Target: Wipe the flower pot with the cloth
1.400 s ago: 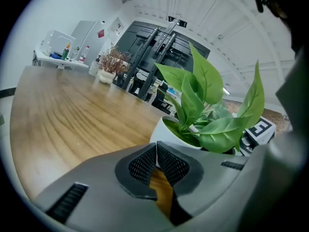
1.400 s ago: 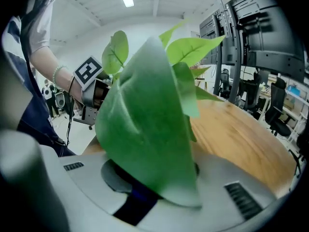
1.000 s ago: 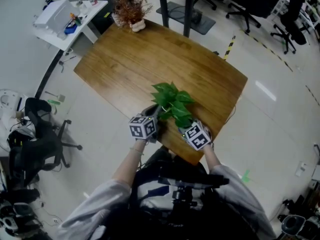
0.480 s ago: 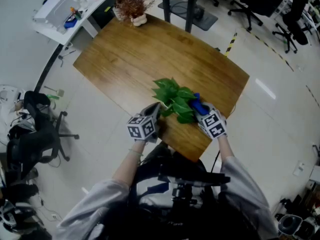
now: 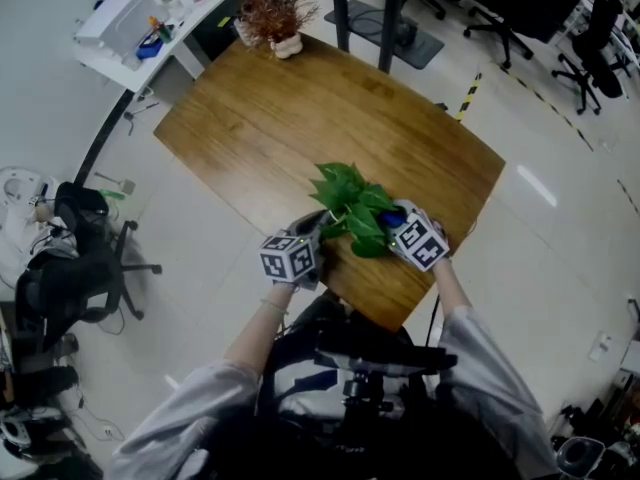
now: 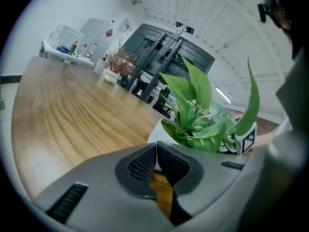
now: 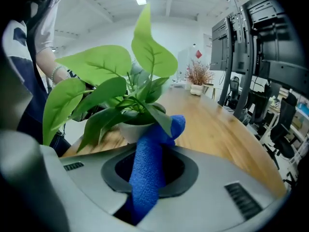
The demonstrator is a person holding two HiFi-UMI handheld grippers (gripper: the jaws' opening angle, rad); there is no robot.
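Observation:
A leafy green plant [image 5: 350, 208] stands in a white flower pot [image 6: 161, 131] near the front edge of the wooden table [image 5: 300, 118]. In the head view the leaves hide most of the pot. My left gripper [image 5: 305, 240] is at the pot's left side. Its jaws [image 6: 155, 163] are shut with nothing between them, tips close to the pot wall. My right gripper [image 5: 405, 230] is at the pot's right side, shut on a blue cloth [image 7: 159, 139]. The cloth's free end reaches the flower pot [image 7: 134, 128] by its rim, and the blue cloth [image 5: 393, 220] shows under the leaves.
A dried plant in a small pot [image 5: 272, 18] stands at the table's far corner. A white side table [image 5: 150, 23] with bottles is beyond it. An office chair [image 5: 85, 278] stands on the floor at left. The table's front edge runs just below the grippers.
My right gripper has swung from the pot's near side round to its right, bringing the blue cloth into sight, then moved in closer to the pot. The left gripper has stayed put.

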